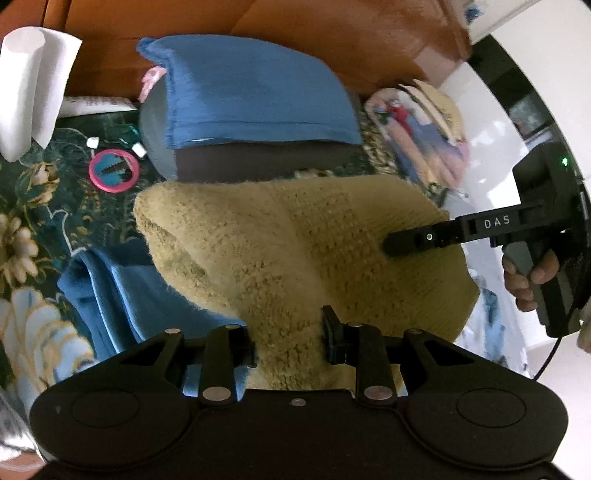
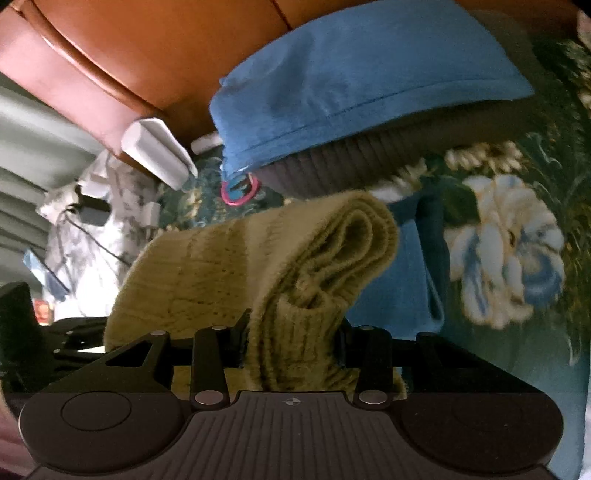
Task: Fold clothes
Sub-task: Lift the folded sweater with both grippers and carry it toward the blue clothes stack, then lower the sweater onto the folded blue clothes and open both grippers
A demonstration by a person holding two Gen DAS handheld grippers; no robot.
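Note:
A folded olive knitted sweater (image 1: 295, 236) hangs between both grippers above the floral bedspread. My left gripper (image 1: 290, 339) is shut on its near edge, with the knit bunched between the fingers. In the right wrist view my right gripper (image 2: 293, 343) is shut on a thick bunch of the same sweater (image 2: 221, 266), whose folded layers show at the far end. In the left wrist view the right gripper (image 1: 417, 240) reaches in from the right, held by a hand (image 1: 524, 280). Behind lies a folded blue garment (image 1: 255, 92) on a dark one (image 1: 266, 162). Another blue cloth (image 1: 122, 291) lies under the sweater.
The dark green floral bedspread (image 1: 22, 229) carries a pink ring (image 1: 114, 170) and small white items. A white rolled sheet (image 1: 29, 92) stands at the left. An orange-brown padded back (image 1: 295, 18) runs behind the stack. More clothes (image 1: 417, 129) lie at the right, by white floor.

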